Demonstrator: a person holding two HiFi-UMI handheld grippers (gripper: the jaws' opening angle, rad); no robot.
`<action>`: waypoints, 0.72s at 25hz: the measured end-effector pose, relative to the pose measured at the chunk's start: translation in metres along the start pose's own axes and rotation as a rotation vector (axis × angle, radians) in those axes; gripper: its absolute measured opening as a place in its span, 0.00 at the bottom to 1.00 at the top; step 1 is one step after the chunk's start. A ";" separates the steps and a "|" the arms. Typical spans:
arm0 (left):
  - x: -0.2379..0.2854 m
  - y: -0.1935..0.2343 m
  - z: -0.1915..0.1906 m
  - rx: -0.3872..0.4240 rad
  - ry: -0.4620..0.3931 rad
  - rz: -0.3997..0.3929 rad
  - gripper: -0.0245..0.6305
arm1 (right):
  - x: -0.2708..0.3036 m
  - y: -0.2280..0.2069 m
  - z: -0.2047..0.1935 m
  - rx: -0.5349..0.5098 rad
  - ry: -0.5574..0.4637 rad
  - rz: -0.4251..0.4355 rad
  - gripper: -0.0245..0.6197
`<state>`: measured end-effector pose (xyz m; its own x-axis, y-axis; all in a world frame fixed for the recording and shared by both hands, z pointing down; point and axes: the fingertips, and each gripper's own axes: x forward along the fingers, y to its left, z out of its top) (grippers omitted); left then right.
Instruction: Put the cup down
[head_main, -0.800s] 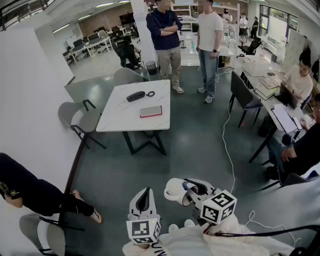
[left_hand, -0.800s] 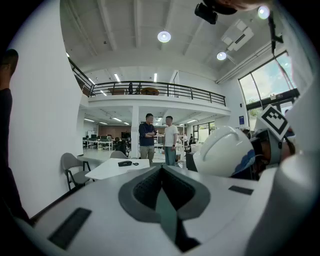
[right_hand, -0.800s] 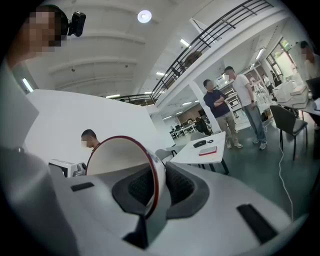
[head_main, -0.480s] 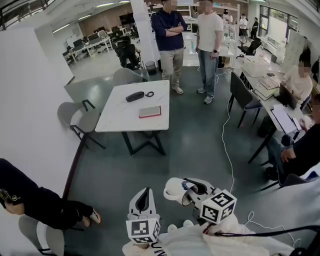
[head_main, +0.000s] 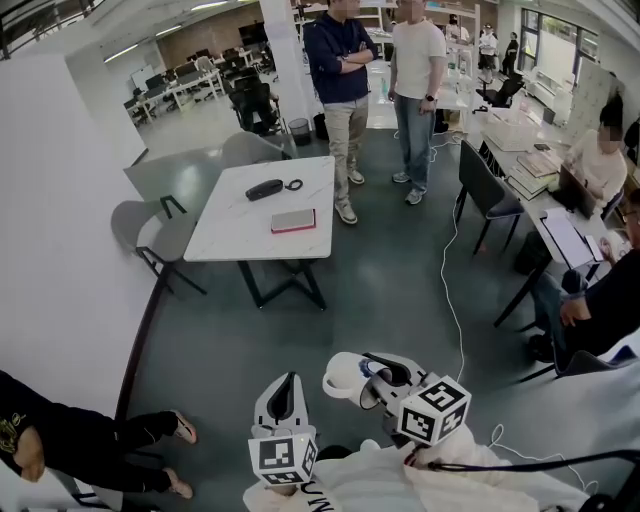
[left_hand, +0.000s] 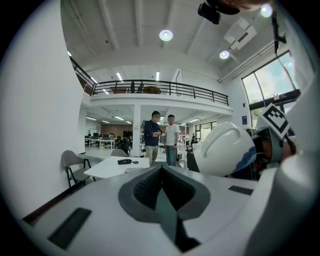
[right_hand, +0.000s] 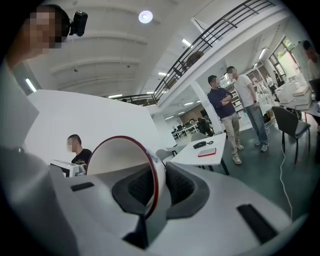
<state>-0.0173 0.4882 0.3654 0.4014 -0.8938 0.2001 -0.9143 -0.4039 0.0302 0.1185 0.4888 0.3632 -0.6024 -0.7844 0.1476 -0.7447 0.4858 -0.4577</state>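
A white cup (head_main: 343, 377) with a red rim and a blue mark hangs in the air over the dark floor, low in the head view. My right gripper (head_main: 368, 368) is shut on the cup's wall. In the right gripper view the cup (right_hand: 120, 155) lies on its side, mouth toward the camera, its rim pinched between the pads of the right gripper (right_hand: 159, 172). My left gripper (head_main: 288, 384) floats just left of the cup, jaws together and empty. In the left gripper view the left gripper (left_hand: 161, 169) shows closed jaws, with the cup (left_hand: 222, 150) to the right.
A white table (head_main: 240, 225) stands ahead with a red book (head_main: 293, 221) and a black object (head_main: 265, 189) on it, and grey chairs (head_main: 150, 230) at its left. Two people (head_main: 343, 60) stand behind it. A cable (head_main: 452, 300) runs over the floor; a seated person's legs (head_main: 80, 440) are lower left.
Both grippers and the cup keep their places. The legs at lower left have drawn back. The person in the dark shirt has stepped nearer the table, which sits slightly higher in view.
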 end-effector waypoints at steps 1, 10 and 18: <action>0.002 -0.001 -0.001 0.001 -0.001 0.002 0.05 | 0.000 -0.003 0.000 0.000 0.000 0.002 0.11; 0.034 0.011 0.003 0.015 -0.009 0.027 0.05 | 0.022 -0.029 0.008 0.005 0.001 0.005 0.11; 0.098 0.051 0.000 0.009 0.000 0.014 0.05 | 0.079 -0.065 0.016 0.019 0.002 -0.021 0.11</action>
<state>-0.0247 0.3802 0.3862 0.3882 -0.8996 0.2002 -0.9195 -0.3928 0.0183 0.1242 0.3892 0.3910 -0.5871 -0.7936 0.1597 -0.7518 0.4614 -0.4710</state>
